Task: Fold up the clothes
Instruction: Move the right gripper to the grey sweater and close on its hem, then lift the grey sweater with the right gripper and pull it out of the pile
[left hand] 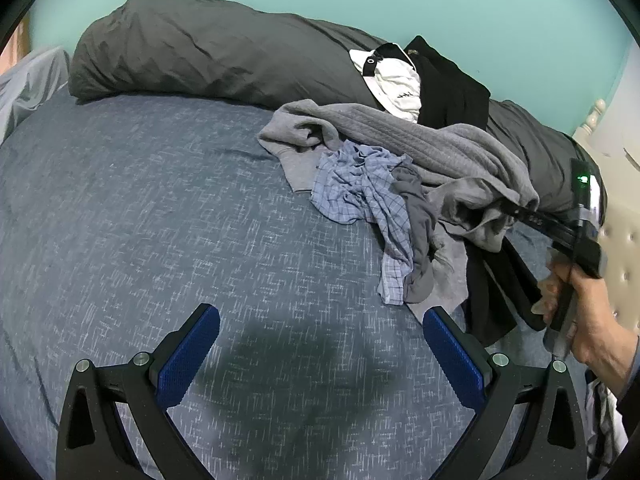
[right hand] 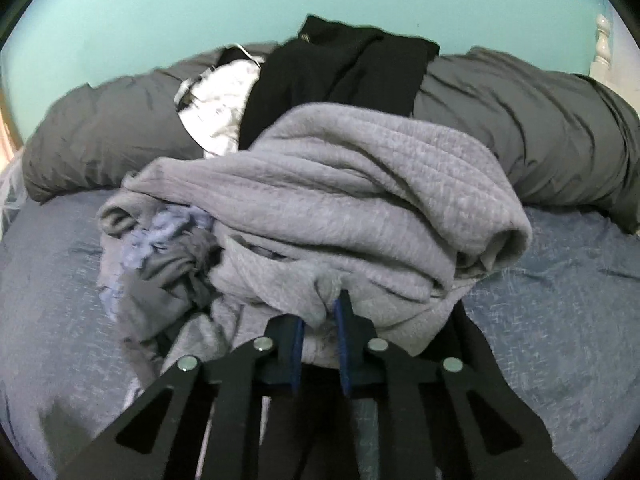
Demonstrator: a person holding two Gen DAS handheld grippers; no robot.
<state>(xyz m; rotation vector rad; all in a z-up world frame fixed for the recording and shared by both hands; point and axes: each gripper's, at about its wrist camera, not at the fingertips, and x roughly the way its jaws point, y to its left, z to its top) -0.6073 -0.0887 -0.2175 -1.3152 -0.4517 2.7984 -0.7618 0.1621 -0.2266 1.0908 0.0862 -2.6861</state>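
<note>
1. We judge the grey sweater [right hand: 360,200] to be soft, thick and fairly heavy for cloth; it will sag and drag its loose parts when lifted, so a hem or shoulder edge is the better hold, not a bunched middle fold.
2. Our right claw [right hand: 320,320], at the lower centre of the right wrist view, is pinching a fold at the sweater's near edge, its blue pads pressed into the cloth.
3. Our left claw [left hand: 320,356] is spread wide at the bottom of the left wrist view, over bare blue bedsheet [left hand: 160,208], holding nothing.
4. The sweater has a ribbed, quilted look and lies crumpled on top of the pile, right of centre in the left wrist view.
5. Beside it, lower left, lie a thin checked blue shirt [left hand: 360,192] and a dark grey garment [left hand: 420,240]; black clothing [left hand: 448,84] and a white piece [left hand: 396,84] rest against the dark grey pillow [left hand: 200,52] behind.
</note>
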